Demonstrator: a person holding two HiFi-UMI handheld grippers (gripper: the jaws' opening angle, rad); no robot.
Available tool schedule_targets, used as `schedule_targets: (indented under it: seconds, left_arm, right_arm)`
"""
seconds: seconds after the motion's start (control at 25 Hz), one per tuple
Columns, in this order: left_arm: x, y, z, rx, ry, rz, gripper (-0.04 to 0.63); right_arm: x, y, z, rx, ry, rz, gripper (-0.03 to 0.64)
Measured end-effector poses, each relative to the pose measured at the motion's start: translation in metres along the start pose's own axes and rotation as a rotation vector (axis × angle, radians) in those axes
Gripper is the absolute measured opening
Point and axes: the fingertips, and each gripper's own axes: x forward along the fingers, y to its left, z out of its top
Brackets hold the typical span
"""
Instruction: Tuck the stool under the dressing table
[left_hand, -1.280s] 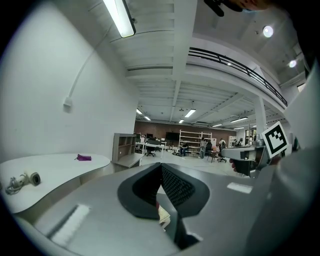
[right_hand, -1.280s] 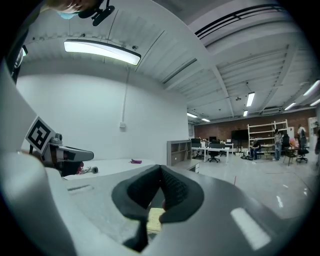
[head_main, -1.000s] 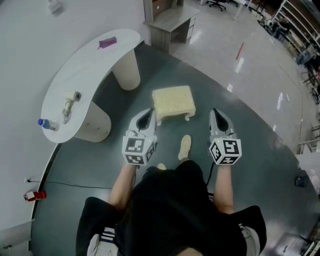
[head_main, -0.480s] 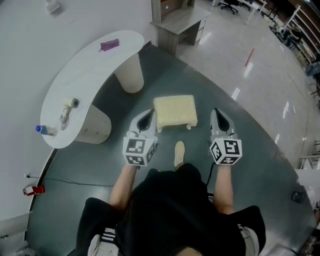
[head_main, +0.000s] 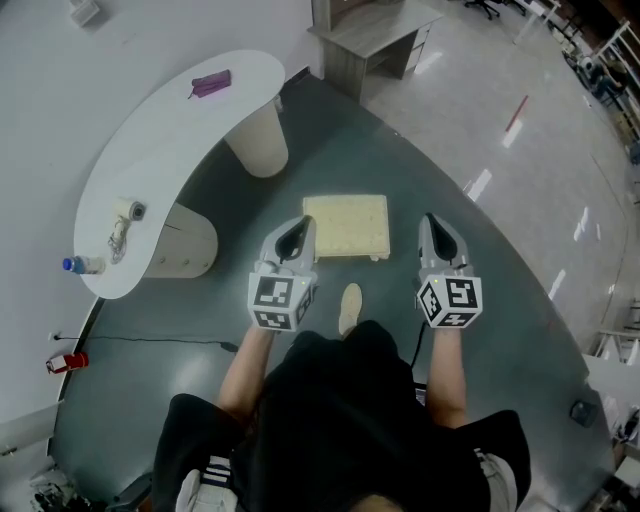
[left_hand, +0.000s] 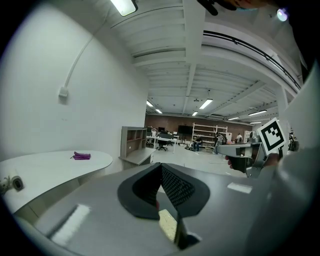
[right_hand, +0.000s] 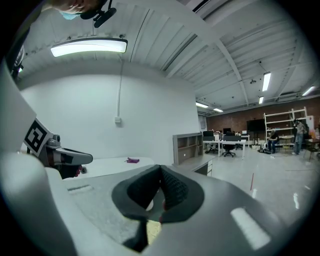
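The cream cushioned stool (head_main: 346, 225) stands on the dark floor, apart from the white curved dressing table (head_main: 170, 140) at the upper left. My left gripper (head_main: 300, 229) is shut and empty, level with the stool's left edge. My right gripper (head_main: 432, 226) is shut too, empty and a little to the right of the stool. In the left gripper view the closed jaws (left_hand: 162, 172) point past the table (left_hand: 50, 172), with a sliver of stool (left_hand: 167, 225) below them. The right gripper view shows its jaws (right_hand: 161, 187) closed above the stool (right_hand: 154, 229).
A purple item (head_main: 211, 84), a corded device (head_main: 122, 222) and a bottle (head_main: 78, 265) lie on the table. A grey desk unit (head_main: 375, 35) stands at the back. The person's shoe (head_main: 350, 306) is just behind the stool. A red object (head_main: 62, 362) and cable lie by the wall.
The person has stepped forward. Both shut grippers have come up to the stool and now flank it, where they were behind it before. The stool itself has not shifted.
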Motion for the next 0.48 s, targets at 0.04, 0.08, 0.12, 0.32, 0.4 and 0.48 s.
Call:
schedule_targets:
  seconds: [0.04,0.08,0.12,0.32,0.4,0.48]
  left_arm:
    - [0.009,0.000,-0.001,-0.004,0.007,0.006,0.006]
    - [0.017,0.000,-0.002,-0.007,0.012,0.012,0.006]
    - [0.026,0.000,-0.002,-0.009,0.017,0.019,0.006]
    - [0.066,-0.002,0.000,-0.006,0.035,0.056,0.006]
    - [0.079,-0.003,0.001,-0.005,0.039,0.069,0.006]
    - [0.090,-0.003,0.000,-0.013,0.047,0.077,0.006]
  right_arm:
    - [0.007,-0.005,-0.002,0.002,0.006,0.009,0.002]
    - [0.014,-0.010,-0.004,0.003,0.012,0.015,0.002]
    - [0.020,-0.016,-0.005,0.003,0.019,0.021,0.002]
    - [0.047,-0.045,-0.009,0.017,0.036,0.060,0.002]
    - [0.057,-0.056,-0.011,0.019,0.043,0.075,0.002]
    - [0.067,-0.063,-0.015,0.016,0.054,0.088,0.002]
